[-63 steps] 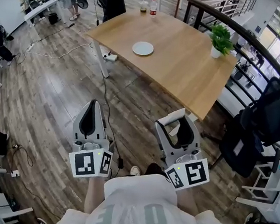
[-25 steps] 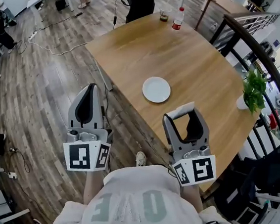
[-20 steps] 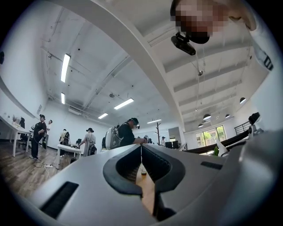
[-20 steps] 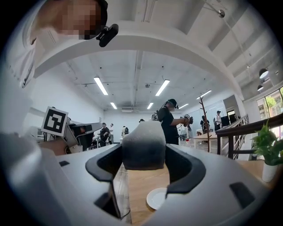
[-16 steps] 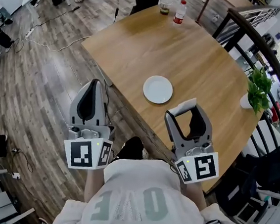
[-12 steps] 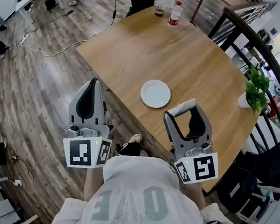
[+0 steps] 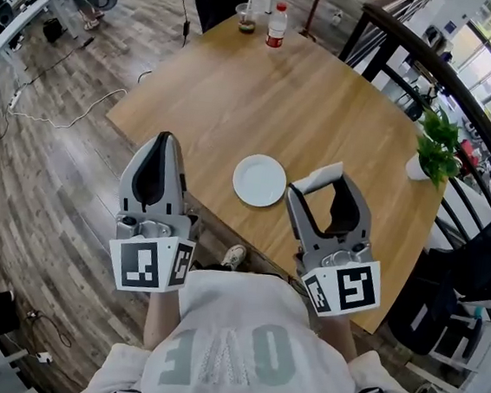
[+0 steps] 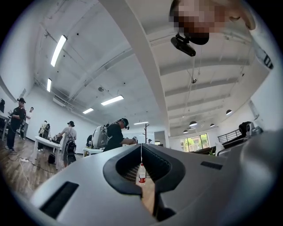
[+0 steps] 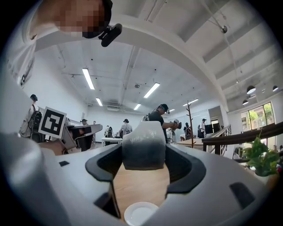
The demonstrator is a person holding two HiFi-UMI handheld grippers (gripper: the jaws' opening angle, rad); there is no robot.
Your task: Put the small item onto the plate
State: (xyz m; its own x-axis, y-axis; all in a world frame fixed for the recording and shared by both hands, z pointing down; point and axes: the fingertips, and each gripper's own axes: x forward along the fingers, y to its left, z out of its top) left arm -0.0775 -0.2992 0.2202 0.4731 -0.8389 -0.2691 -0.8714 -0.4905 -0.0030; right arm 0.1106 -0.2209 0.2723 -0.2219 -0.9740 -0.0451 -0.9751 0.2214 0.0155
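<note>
A round white plate point(image 7: 259, 180) lies near the front edge of the wooden table point(image 7: 325, 104); it also shows low in the right gripper view as the plate point(image 9: 140, 213). My right gripper point(image 7: 321, 184) hovers just right of the plate, shut on a small white-and-grey block point(image 7: 316, 177). That block point(image 9: 143, 146) fills the gap between the right gripper's point(image 9: 143, 152) jaws. My left gripper point(image 7: 162, 139) hangs left of the plate over the table's edge. In its own view the left gripper point(image 8: 141, 146) has its jaws closed together, with nothing held.
A red-capped bottle point(image 7: 277, 25) and a cup point(image 7: 243, 17) stand at the table's far edge. A potted plant point(image 7: 432, 143) sits at the right edge, beside a dark railing point(image 7: 418, 52). People stand at desks beyond the table.
The table and plate have come closer in the view; both grippers now reach the table's front edge, with the plate between them. The right gripper still holds the block.
</note>
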